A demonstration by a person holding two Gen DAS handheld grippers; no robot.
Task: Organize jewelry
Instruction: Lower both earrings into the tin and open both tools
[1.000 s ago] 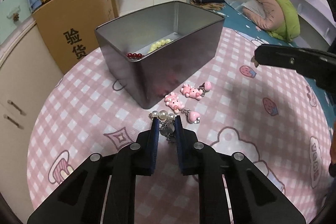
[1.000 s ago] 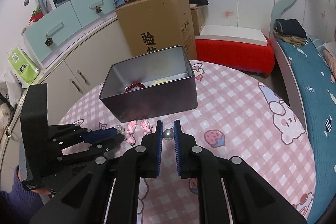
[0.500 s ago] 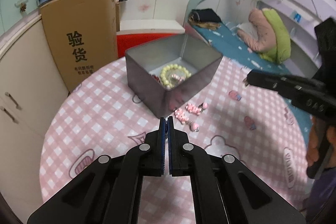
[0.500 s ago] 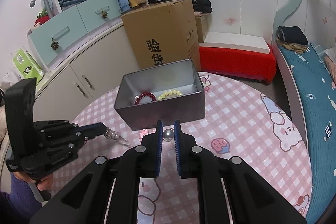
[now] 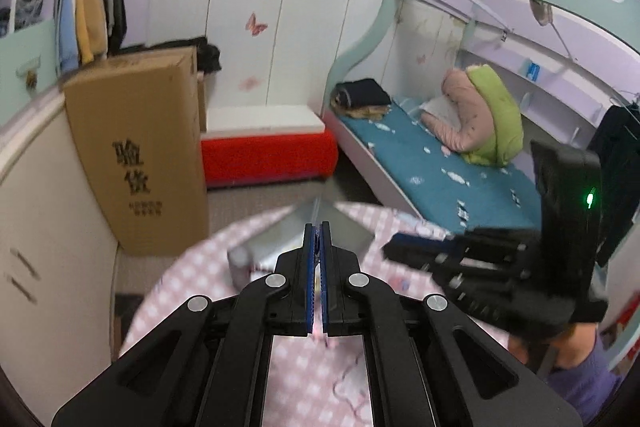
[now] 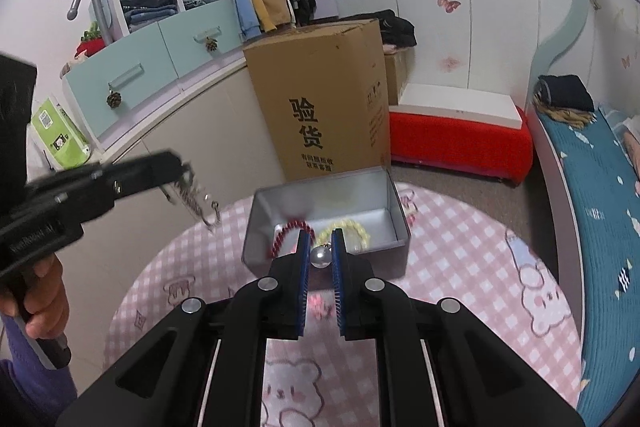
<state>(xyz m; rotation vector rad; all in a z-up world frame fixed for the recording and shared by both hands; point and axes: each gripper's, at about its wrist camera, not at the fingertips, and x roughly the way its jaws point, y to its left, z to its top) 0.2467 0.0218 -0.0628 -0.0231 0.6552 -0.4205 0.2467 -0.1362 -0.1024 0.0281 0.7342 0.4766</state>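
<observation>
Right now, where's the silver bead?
In the right wrist view the silver bead sits pinched between the right claw tips, held just in front of the metal tin, near the red bracelet inside it.

Left gripper (image 5: 316, 227): raised above the counter, fingers (image 5: 307, 267) pressed nearly together on a chain that dangles from the tips.
Right gripper (image 6: 318, 239): level, aimed forward, fingers (image 6: 338, 267) clamped on a small silver bead.
Left hand (image 6: 42, 297): wrapped around the handle, purple sleeve at the wrist.
Right hand (image 5: 576, 345): gripping from below, mostly hidden behind the gripper body.
</observation>
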